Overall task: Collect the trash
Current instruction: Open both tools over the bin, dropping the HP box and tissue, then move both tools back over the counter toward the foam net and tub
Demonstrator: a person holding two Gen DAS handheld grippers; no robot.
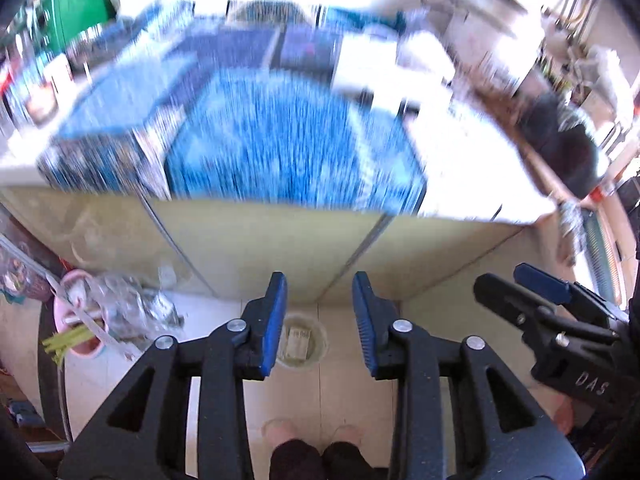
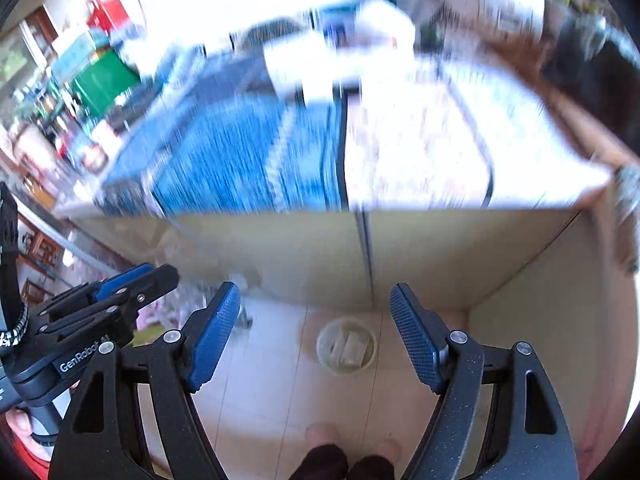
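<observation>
Left wrist view: the left gripper [image 1: 319,322] points down at the tiled floor [image 1: 224,400], fingers apart and holding nothing. A round cup [image 1: 300,344] with pale contents lies on the floor; it appears in the gap between the blue pads [image 1: 274,324], below them and untouched. Further left, a pink bin [image 1: 76,332] stands on the floor with crumpled clear plastic [image 1: 124,304] and green strips [image 1: 66,340] at its rim. The right gripper [image 1: 520,284] enters from the right edge, clear of the cup. Ahead stands the desk [image 1: 260,236] with a beige front and a blue cloth [image 1: 288,144] on top; the top is motion-blurred. Right wrist view: the right gripper [image 2: 316,334] also points at the floor, fingers wide apart and empty. The cup [image 2: 347,346] lies between the fingers in the frame, nearer the right pad, with no contact. The left gripper [image 2: 132,280] shows at the left edge, well apart from the cup. The person's feet [image 2: 352,446] show at the bottom.
</observation>
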